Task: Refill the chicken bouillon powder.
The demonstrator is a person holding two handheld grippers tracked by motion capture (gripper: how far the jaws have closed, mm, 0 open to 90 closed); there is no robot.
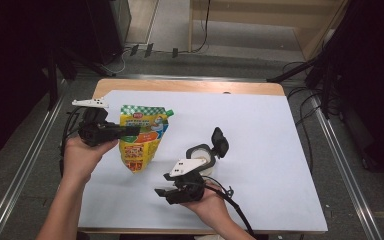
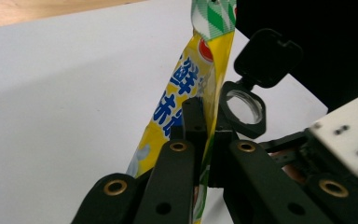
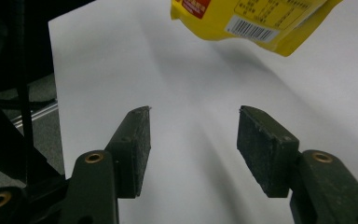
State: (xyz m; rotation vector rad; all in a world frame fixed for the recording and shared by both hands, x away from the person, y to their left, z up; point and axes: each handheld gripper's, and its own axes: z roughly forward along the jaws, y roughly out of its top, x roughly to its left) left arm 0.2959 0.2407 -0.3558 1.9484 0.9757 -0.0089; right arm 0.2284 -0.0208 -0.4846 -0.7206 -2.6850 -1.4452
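A yellow pouch (image 1: 142, 142) with a green checked top and a corner spout is lifted off the white sheet, and my left gripper (image 1: 132, 131) is shut on its side edge. In the left gripper view the jaws (image 2: 205, 119) pinch the pouch (image 2: 182, 88) edge-on. A white jar (image 1: 202, 156) with its black flip lid (image 1: 220, 141) standing open sits just to the right of the pouch; its round mouth (image 2: 244, 109) shows behind the pouch. My right gripper (image 1: 161, 194) is low in front of the jar, pointing left, open with nothing between its pads (image 3: 193, 135). The pouch's bottom (image 3: 256, 18) hangs ahead of it.
A white sheet (image 1: 260, 130) covers most of the wooden table (image 1: 190, 86). Metal rails (image 1: 345, 165) run along both sides. Cables (image 1: 305, 95) and dark stands crowd the floor beyond the far edge. The right gripper's cable (image 1: 237, 210) trails toward the near edge.
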